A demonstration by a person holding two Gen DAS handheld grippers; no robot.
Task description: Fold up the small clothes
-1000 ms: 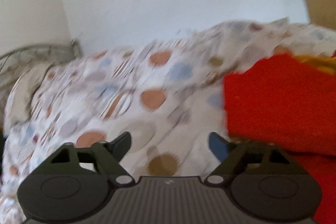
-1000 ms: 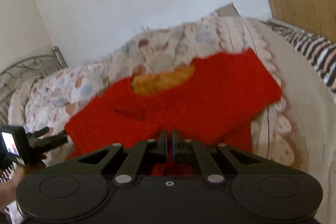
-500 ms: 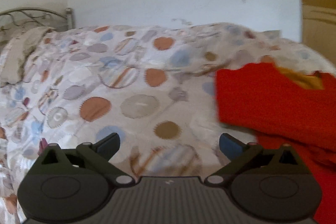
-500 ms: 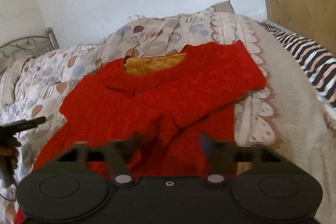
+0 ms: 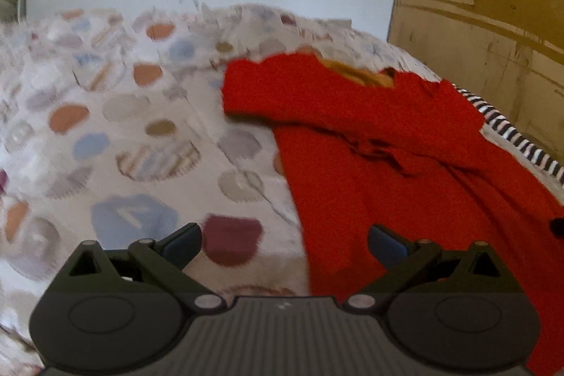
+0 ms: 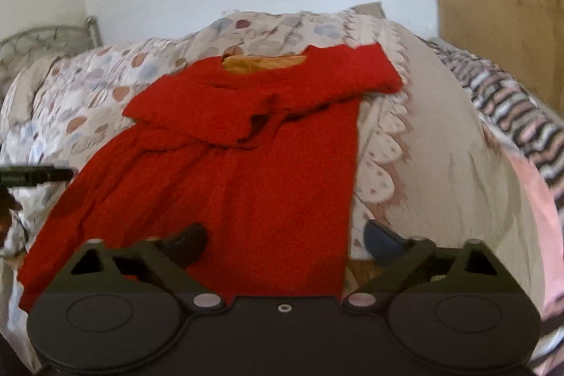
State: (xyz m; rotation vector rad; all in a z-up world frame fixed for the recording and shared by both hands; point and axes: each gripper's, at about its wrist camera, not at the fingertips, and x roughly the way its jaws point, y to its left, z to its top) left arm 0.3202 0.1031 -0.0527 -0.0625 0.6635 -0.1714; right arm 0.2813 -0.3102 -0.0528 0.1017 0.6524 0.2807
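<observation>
A small red garment [image 6: 246,171] with a yellow lining at the neck lies flat on the bed, both sleeves folded across its chest. In the left wrist view it fills the right side as the red garment [image 5: 405,164]. My left gripper [image 5: 283,240] hovers over the garment's left edge. Its jaws stand wide and are closing slightly, with nothing gripped between them. My right gripper [image 6: 285,240] is open above the garment's lower right edge, apart from the cloth. The left gripper's tip [image 6: 35,175] pokes in at the left edge of the right wrist view.
A bedspread [image 5: 123,129] with coloured dots covers the bed. A black-and-white striped cloth [image 5: 511,129] lies along the right side, in front of a wooden cabinet [image 5: 486,23]. A metal headboard [image 6: 46,41] stands at the far left, and a white wall is behind.
My right gripper went from shut on the red cloth to open and drew back toward the hem. The left gripper swung right, bringing the garment further into its view.
</observation>
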